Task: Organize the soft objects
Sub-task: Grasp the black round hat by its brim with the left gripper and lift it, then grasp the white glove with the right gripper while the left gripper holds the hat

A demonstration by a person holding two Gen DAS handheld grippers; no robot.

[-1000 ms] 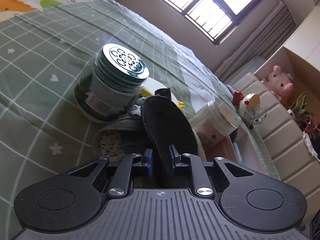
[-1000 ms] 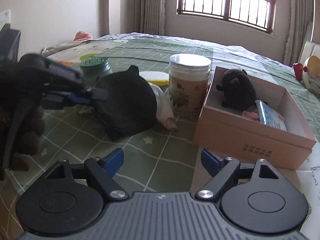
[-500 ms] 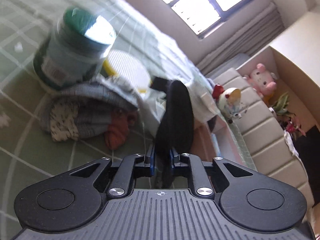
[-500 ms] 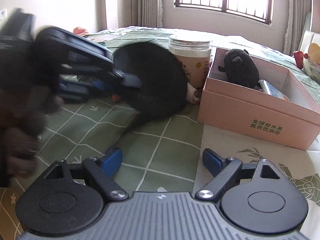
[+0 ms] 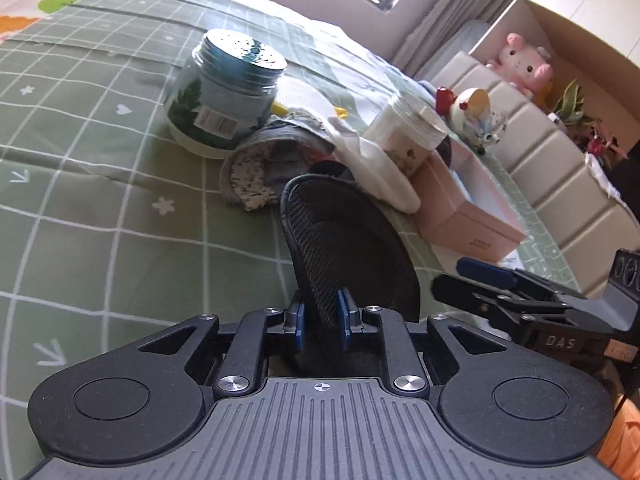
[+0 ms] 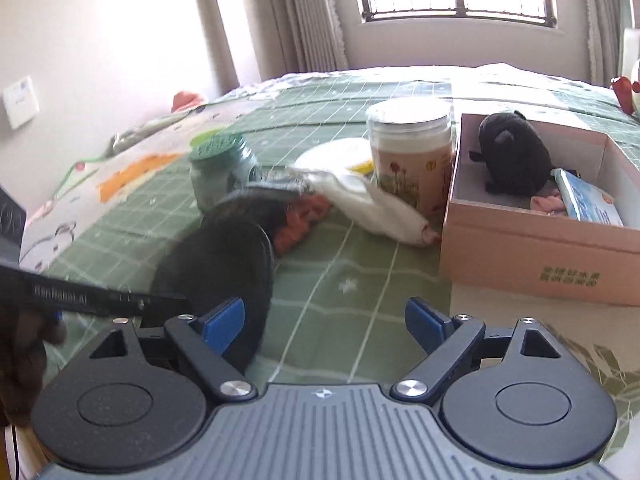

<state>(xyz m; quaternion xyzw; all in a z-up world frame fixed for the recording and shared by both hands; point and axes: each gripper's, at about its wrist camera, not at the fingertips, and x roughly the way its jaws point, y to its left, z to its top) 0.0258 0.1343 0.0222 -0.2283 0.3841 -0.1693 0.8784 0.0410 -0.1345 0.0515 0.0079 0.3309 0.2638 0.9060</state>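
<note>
The left gripper [image 5: 320, 314] pinches a black pad [image 5: 344, 248] by its near edge, its jaws easing apart, the pad standing on edge over the green bedspread [image 5: 80, 184]. At two o'clock sits the pink box [image 5: 468, 220]. The right gripper [image 6: 324, 320] is spread wide and empty.

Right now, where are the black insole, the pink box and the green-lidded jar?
black insole [image 5: 340, 240], left wrist view, on its mesh upper face.
pink box [image 6: 520, 248], right wrist view, on its front wall.
green-lidded jar [image 5: 224, 100], left wrist view, on its glass side.
</note>
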